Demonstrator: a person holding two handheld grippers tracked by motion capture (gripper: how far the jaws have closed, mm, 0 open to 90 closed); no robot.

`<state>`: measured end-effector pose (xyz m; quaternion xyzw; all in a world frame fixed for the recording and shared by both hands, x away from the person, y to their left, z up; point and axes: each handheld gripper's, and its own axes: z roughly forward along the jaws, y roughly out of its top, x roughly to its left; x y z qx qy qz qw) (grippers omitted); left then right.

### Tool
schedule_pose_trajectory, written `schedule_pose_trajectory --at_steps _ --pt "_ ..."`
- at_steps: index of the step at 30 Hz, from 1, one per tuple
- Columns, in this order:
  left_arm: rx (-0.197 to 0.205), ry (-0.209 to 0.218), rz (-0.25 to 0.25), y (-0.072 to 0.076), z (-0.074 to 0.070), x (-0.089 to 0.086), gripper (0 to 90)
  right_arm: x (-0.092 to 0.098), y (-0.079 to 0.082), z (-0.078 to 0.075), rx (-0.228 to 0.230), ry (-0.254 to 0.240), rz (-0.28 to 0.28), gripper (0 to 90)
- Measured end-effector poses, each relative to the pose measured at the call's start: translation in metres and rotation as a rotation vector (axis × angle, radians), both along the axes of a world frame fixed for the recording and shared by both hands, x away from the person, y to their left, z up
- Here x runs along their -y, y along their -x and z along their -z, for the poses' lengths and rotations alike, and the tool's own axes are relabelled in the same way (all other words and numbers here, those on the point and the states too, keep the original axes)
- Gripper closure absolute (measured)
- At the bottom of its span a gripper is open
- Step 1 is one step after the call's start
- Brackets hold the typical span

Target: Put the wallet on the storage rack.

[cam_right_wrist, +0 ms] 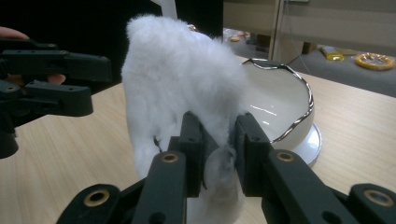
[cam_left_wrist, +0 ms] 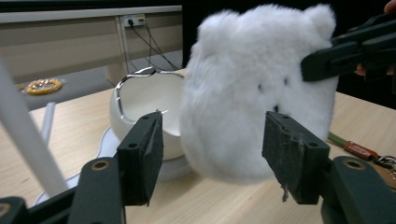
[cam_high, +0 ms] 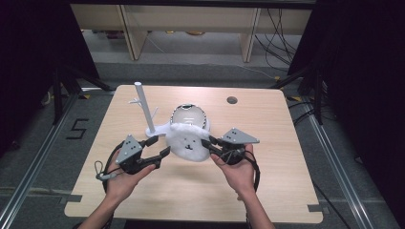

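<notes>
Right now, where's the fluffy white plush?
In the high view the fluffy white plush sits mid-table between both grippers, just in front of the white bowl. The right gripper pinches its edge; the left gripper stands open beside it.

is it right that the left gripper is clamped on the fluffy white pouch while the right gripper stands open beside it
No, it's reversed. The right gripper view shows the right gripper clamped on the fluffy white pouch; the left gripper view shows the left gripper open beside it.
</notes>
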<state>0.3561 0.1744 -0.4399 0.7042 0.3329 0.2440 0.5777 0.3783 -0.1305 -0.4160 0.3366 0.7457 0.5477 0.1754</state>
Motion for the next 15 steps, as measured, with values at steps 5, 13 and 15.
schedule_pose_trajectory --at_steps 5,13,15 --pt "-0.026 -0.014 -0.042 0.005 0.012 -0.017 35.2 0.001 -0.005 -0.002 0.032 0.012 0.017 76.0" --pt "-0.019 -0.021 -0.142 0.012 0.03 -0.045 32.1 0.005 -0.009 -0.008 0.056 0.017 0.043 76.1" --pt "-0.018 -0.017 -0.162 0.014 0.035 -0.05 32.0 0.005 -0.011 -0.009 0.053 0.013 0.044 76.1"
